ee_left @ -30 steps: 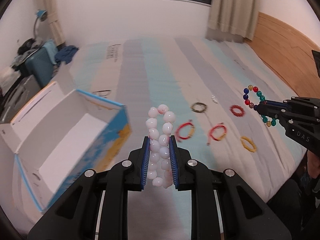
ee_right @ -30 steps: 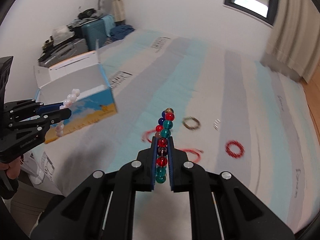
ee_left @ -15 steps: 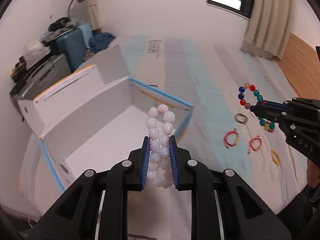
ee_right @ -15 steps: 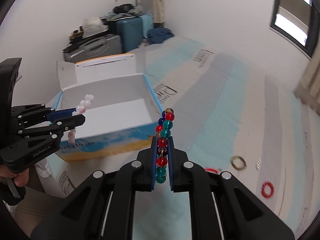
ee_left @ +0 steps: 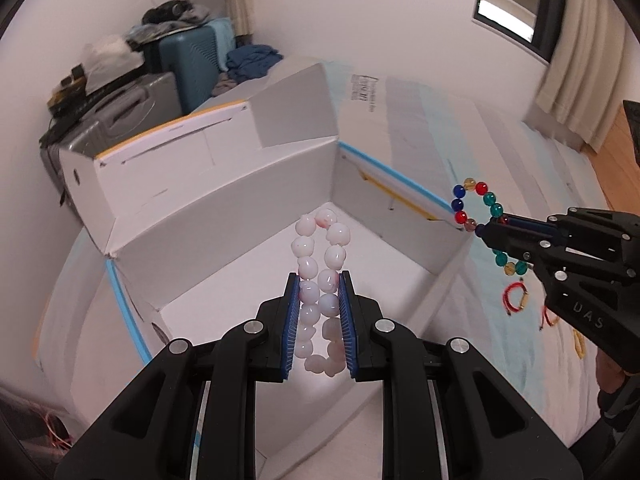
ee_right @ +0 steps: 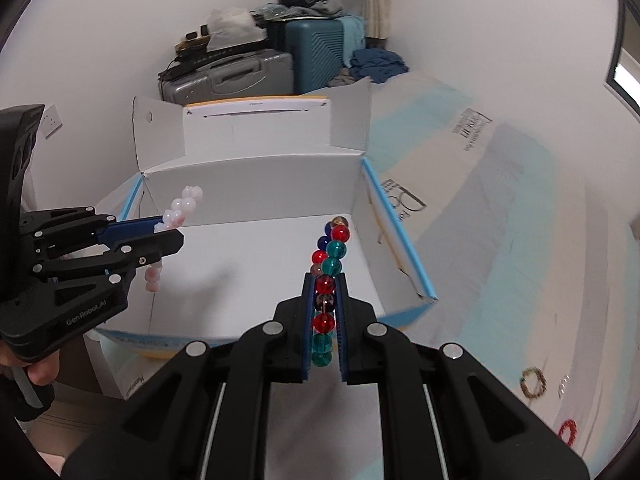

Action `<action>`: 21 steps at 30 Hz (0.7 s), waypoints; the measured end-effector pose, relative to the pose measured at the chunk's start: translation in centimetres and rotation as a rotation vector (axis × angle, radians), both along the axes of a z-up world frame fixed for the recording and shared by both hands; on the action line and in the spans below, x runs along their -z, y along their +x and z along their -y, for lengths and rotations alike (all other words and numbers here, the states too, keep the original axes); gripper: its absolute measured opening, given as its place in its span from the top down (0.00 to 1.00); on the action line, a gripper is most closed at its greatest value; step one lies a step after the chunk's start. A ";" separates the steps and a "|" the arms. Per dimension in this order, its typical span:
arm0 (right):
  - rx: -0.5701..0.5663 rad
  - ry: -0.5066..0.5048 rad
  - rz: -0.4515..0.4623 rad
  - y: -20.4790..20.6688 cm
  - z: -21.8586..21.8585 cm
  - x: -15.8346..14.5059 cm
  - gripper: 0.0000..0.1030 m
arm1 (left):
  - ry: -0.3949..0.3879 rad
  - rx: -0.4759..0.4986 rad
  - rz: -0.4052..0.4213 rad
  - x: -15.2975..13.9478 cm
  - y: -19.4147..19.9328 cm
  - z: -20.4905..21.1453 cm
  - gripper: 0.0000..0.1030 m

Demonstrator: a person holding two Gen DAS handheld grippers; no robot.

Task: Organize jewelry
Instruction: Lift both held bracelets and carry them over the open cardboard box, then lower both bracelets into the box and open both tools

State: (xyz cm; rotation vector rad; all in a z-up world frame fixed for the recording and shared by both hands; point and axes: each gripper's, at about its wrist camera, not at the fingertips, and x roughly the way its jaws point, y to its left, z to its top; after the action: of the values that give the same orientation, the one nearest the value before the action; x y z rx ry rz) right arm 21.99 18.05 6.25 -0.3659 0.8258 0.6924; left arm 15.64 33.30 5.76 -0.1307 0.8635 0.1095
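- My left gripper (ee_left: 319, 320) is clamped narrow on the pink bead bracelet (ee_left: 320, 276); its blue pads (ee_left: 291, 320) press the loop flat from both sides, so its long axis runs straight out along my fingers, with the free end poking past the tips.
- My right gripper (ee_right: 325, 320) is pinched almost fully shut on the multicoloured bead bracelet (ee_right: 328, 280), red, teal and dark blue beads stacked in a line between the pads, also lengthwise along the fingers.
- The relation that matters: the open white cardboard box (ee_left: 224, 216) lies below and ahead of both sets of fingers. In the left wrist view the pink loop hangs over the box floor, well inside the walls. In the right wrist view the coloured loop shows against the floor near the right, blue-edged wall (ee_right: 394, 236).
- Seen from my left, though, the right gripper (ee_left: 486, 232) sits about at that blue rim rather than clearly inside, so I judge the left hand the better placed to let go first.
- Loose bracelets are on the striped bedsheet (ee_right: 520, 208) to the right: a dark beaded ring (ee_right: 533, 381) and a red one (ee_right: 567, 432).
- Readable writing: "GenRobot.AI" on the left gripper body in the right view, and "DAS" on the right gripper body in the left view. The print on the sheet is too blurred to read.
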 end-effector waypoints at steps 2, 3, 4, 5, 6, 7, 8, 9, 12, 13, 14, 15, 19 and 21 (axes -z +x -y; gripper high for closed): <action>-0.013 0.004 -0.009 0.4 -0.9 0.5 0.91 | -0.014 -0.024 -0.006 0.6 0.1 -0.9 0.82; -0.020 0.004 -0.011 0.7 -1.4 0.9 0.91 | -0.018 -0.032 -0.008 0.9 0.2 -1.2 0.82; -0.026 0.004 -0.016 0.9 -1.8 1.3 0.91 | -0.020 -0.042 -0.013 1.2 0.2 -1.6 0.82; -0.036 0.004 -0.028 1.1 -2.4 1.8 0.91 | -0.021 -0.050 -0.018 1.5 0.2 -1.8 0.82; -0.043 0.000 -0.031 1.3 -2.8 2.1 0.91 | -0.026 -0.060 -0.024 1.8 0.3 -2.2 0.82; -0.051 -0.006 -0.034 1.4 -3.4 2.6 0.91 | -0.030 -0.071 -0.031 2.2 0.3 -2.6 0.82; -0.060 -0.010 -0.040 1.5 -3.9 3.0 0.91 | -0.033 -0.082 -0.037 2.5 0.3 -3.0 0.82; -0.067 -0.011 -0.046 1.6 -4.3 3.4 0.91 | -0.037 -0.088 -0.042 2.8 0.3 -3.3 0.82; -0.086 -0.021 -0.067 1.8 -5.3 4.5 0.91 | -0.044 -0.101 -0.061 3.8 0.3 -3.8 0.82; -0.093 -0.026 -0.074 1.8 -5.6 4.8 0.91 | -0.047 -0.104 -0.068 4.2 0.3 -3.9 0.82; -0.100 -0.029 -0.079 1.8 -5.9 5.2 0.91 | -0.049 -0.105 -0.072 4.5 0.3 -4.0 0.82; -0.103 -0.033 -0.082 1.7 -6.1 5.4 0.91 | -0.051 -0.108 -0.078 4.8 0.3 -4.0 0.82; -0.114 -0.051 -0.105 1.8 -6.9 6.6 0.91 | -0.081 -0.124 -0.102 5.9 0.4 -4.5 0.82; -0.114 -0.066 -0.121 1.9 -7.2 7.1 0.91 | -0.086 -0.134 -0.119 6.1 0.4 -4.7 0.82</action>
State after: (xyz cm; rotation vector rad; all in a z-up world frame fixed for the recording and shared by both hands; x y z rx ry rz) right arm 23.86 25.30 -0.86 -0.4365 0.9498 0.8007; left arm 16.08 38.01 -0.31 -0.2645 0.9784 0.2071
